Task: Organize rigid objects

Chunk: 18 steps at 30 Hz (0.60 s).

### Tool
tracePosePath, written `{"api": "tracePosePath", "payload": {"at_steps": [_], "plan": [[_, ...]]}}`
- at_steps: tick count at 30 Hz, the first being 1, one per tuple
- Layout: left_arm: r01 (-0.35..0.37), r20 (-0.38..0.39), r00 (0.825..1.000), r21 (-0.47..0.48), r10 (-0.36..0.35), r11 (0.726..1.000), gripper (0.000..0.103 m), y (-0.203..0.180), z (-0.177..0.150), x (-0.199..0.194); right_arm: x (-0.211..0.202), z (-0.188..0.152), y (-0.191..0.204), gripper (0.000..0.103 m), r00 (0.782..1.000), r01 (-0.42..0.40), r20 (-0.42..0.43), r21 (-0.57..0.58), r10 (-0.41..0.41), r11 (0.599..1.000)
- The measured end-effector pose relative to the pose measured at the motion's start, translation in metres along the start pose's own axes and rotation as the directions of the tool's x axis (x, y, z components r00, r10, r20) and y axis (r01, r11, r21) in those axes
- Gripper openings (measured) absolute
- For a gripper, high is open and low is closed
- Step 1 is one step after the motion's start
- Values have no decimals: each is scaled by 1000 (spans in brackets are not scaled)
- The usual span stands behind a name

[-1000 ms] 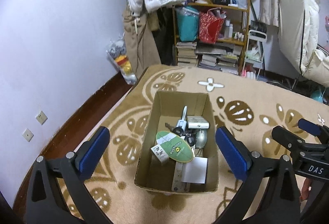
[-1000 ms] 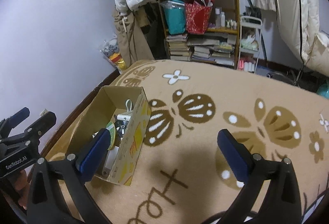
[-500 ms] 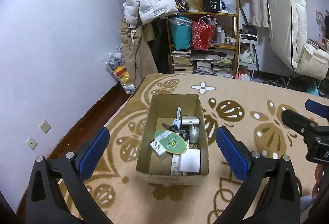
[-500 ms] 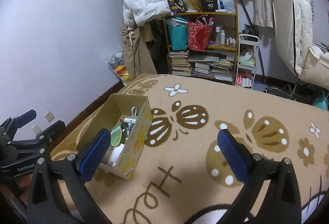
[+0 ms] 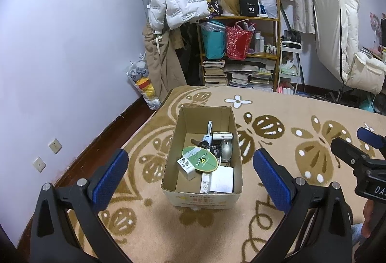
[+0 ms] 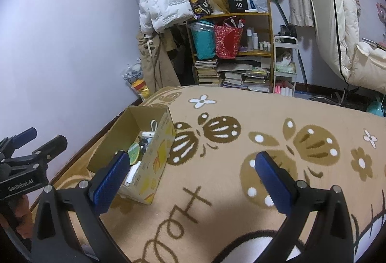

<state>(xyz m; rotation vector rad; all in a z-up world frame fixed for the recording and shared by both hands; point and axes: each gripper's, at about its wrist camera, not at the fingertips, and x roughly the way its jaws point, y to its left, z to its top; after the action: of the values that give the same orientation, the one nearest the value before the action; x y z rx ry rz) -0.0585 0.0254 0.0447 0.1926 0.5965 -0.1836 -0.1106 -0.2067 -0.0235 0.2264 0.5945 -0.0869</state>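
- Two grippers, both spread wide with nothing between the blue pads.
- Left gripper (image 5: pixel 190 171) hung above the beige patterned rug (image 5: pixel 277 108), its fingers framing the cardboard box (image 5: pixel 202 197) from above, no contact with it.
- Right gripper (image 6: pixel 190 178) sat to the right of the box, over bare rug; its left pad (image 6: pixel 109 181) overlapped the box's near corner in the right wrist view, contact couldn't be judged.
- Each gripper showed at the edge of the other's camera: right one at far right of the left view, left one at far left of the right view with a hand (image 6: pixel 23 212) under it.
- Box stood open-topped on the rug near the lilac wall (image 5: pixel 60 57), long axis pointing toward the shelf.
- Inside the box, all rigid items piled toward the right and near side: round green disc (image 5: pixel 200 158), small white carton (image 5: pixel 186 165) just left of it, white card (image 5: pixel 222 179) at the near right corner, grey mouse-like item (image 5: pixel 226 150), silver block (image 5: pixel 222 135), white handled tool (image 5: pixel 208 133) pointing at the far wall of the box.
- Behind the rug: wooden shelf (image 5: pixel 275 19) with books, red bag (image 5: pixel 237 42), teal bag (image 5: pixel 213 42); white puffer jacket (image 5: pixel 176 1) hanging to its left.
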Motion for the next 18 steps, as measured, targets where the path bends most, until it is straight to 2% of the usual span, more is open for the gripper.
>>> {"api": "tracePosePath", "payload": {"at_steps": [12,18], "plan": [[-10,-42,999,27,11,1000,102,-10,-7,10,8,-9,-2,103,1000,16,-27,1,-16,1000],[-14,-35,999,40,15,999,102,-12,-8,10,9,-10,-2,103,999,16,-28,3,-16,1000]]}}
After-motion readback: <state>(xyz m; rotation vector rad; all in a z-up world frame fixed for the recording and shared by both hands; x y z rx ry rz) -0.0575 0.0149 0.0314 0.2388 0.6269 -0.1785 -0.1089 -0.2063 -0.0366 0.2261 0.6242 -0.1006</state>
